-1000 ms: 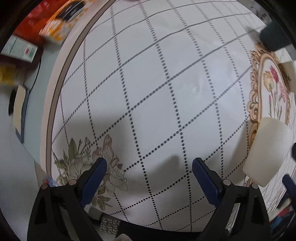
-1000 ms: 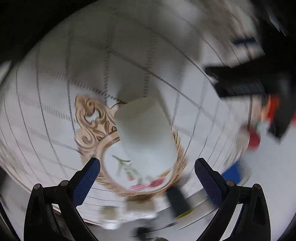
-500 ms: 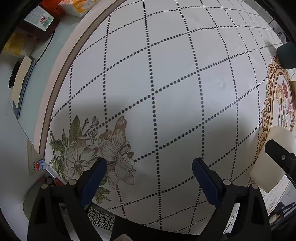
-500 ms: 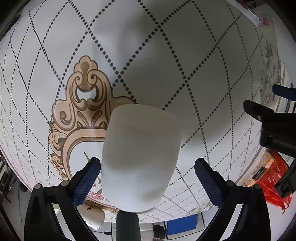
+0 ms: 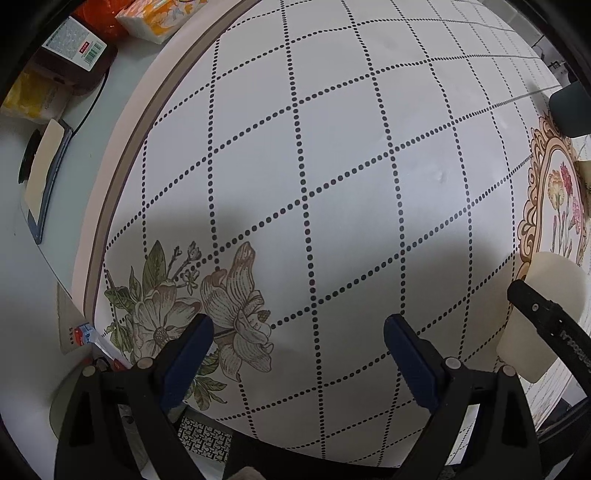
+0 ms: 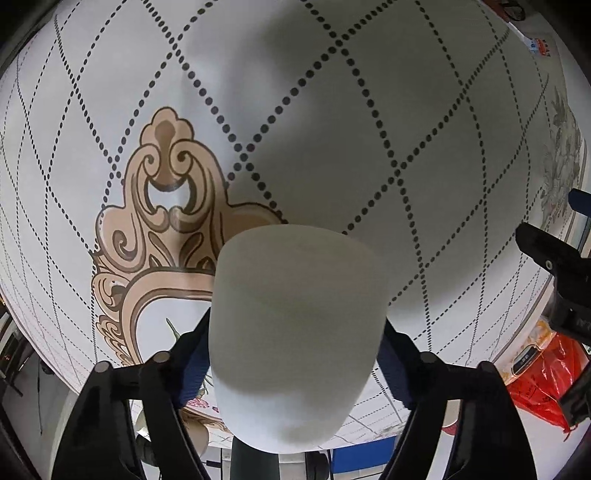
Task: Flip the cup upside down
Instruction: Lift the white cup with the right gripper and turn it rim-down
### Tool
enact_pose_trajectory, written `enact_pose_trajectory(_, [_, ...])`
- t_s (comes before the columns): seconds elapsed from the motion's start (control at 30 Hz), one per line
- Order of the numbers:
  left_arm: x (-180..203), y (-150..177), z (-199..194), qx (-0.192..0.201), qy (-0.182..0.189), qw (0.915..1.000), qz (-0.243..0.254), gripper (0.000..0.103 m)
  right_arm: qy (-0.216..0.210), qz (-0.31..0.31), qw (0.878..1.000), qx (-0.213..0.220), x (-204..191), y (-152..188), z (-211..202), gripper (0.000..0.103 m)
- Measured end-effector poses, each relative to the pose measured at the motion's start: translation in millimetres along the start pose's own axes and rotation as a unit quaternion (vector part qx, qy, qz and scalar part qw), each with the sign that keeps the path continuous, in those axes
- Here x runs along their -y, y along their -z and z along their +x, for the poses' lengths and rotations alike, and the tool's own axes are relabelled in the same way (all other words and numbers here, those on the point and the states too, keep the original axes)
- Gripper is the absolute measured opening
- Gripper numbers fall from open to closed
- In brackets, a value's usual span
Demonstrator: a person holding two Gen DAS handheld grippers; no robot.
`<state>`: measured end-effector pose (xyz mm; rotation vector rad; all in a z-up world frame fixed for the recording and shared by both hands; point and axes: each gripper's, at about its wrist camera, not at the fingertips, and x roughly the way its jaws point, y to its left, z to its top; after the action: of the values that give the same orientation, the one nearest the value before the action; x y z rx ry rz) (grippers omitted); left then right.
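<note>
Your right gripper (image 6: 295,354) has its blue pads (image 6: 192,365) pressed against both sides of the white cup (image 6: 295,332), so it's clamped on it; the pads are mostly hidden behind the cup wall. Can't tell from this angle which end of the cup faces the table, only a smooth frosted wall shows. Cup sits over the tan scroll frame (image 6: 162,206) printed on the tablecloth (image 6: 406,110), partly covering it, with a soft shadow on the cloth beyond it. Your left gripper (image 5: 297,354) has its fingers (image 5: 188,350) spread wide with nothing between them, hovering over bare cloth beside the printed flower (image 5: 229,310). From the left camera the cup (image 5: 543,306) is at the far right edge, with a black arm of the right gripper crossing in front of it. The cloth is white with a dotted diamond grid and covers a round table with a brown rim band (image 5: 122,177). Past the rim on the left camera: a dark box with a barcode label (image 5: 74,51), an orange-and-white pack (image 5: 155,22), a yellow bag (image 5: 33,96), and a flat device with a cable (image 5: 40,177) on a pale surface. Right camera shows a red plastic bag (image 6: 546,376) beyond the table edge, lower right. A dark blue-grey object (image 5: 570,110) pokes in at the left camera's right edge; can't tell what it is.
</note>
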<state>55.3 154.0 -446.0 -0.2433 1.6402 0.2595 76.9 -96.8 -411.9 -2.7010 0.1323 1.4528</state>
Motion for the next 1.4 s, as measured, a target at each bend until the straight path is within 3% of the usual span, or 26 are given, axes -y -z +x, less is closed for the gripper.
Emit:
enact_pose_trajectory(0.3, [2.8, -2.1, -3.2, 0.003, -0.005, 1.0000, 0.005, 0.095, -0.008, 0.021, 1.000, -0.003, 13.0, 14.9, 11.1, 0.074])
enact_pose_trajectory(0.63, [10.4, -3.3, -10.5, 0.006, -0.012, 0.9998, 0.015, 0.094, -0.036, 0.103, 0.994, -0.012, 56.6, 18.6, 14.1, 0.073])
enact_pose_trajectory(0.77, [11.7, -4.7, -14.4, 0.010, -0.014, 0.9996, 0.021, 0.094, -0.071, 0.180, 0.981, -0.012, 87.1, 18.3, 10.4, 0.073])
enact_pose_trajectory(0.87, [17.6, -8.9, -19.2, 0.013, -0.016, 0.9994, 0.028, 0.094, -0.111, 0.267, 0.957, -0.011, 110.4, 37.9, 13.5, 0.073])
enact_pose_trajectory(0.93, [22.3, -11.0, -21.9, 0.016, -0.019, 0.9991, 0.035, 0.094, -0.145, 0.335, 0.931, -0.007, 122.8, 54.6, 17.3, 0.073])
enact_pose_trajectory(1.0, [26.7, -12.7, -24.4, 0.018, -0.020, 0.9988, 0.042, 0.094, -0.188, 0.411, 0.892, -0.005, 131.7, 73.6, 23.7, 0.073])
enact_pose_trajectory(1.07, [32.9, -16.4, -27.6, 0.021, -0.022, 0.9982, 0.051, 0.094, -0.236, 0.485, 0.842, 0.000, 135.3, 93.8, 31.5, 0.073])
enact_pose_trajectory(1.13, [38.5, -18.1, -30.7, 0.025, -0.023, 0.9976, 0.060, 0.094, -0.284, 0.553, 0.783, 0.009, 134.6, 112.1, 39.5, 0.073])
enact_pose_trajectory(1.23, [47.3, -21.1, -34.5, 0.029, -0.025, 0.9966, 0.074, 0.094, -0.349, 0.647, 0.677, 0.022, 126.1, 140.5, 52.2, 0.073])
enact_pose_trajectory(1.37, [61.6, -26.4, -39.0, 0.033, -0.027, 0.9950, 0.090, 0.094, -0.414, 0.743, 0.525, 0.036, 103.8, 168.2, 64.6, 0.073])
enact_pose_trajectory(1.4, [64.3, -27.2, -39.2, 0.033, -0.027, 0.9947, 0.093, 0.094, -0.425, 0.756, 0.496, 0.040, 99.5, 173.0, 65.9, 0.073])
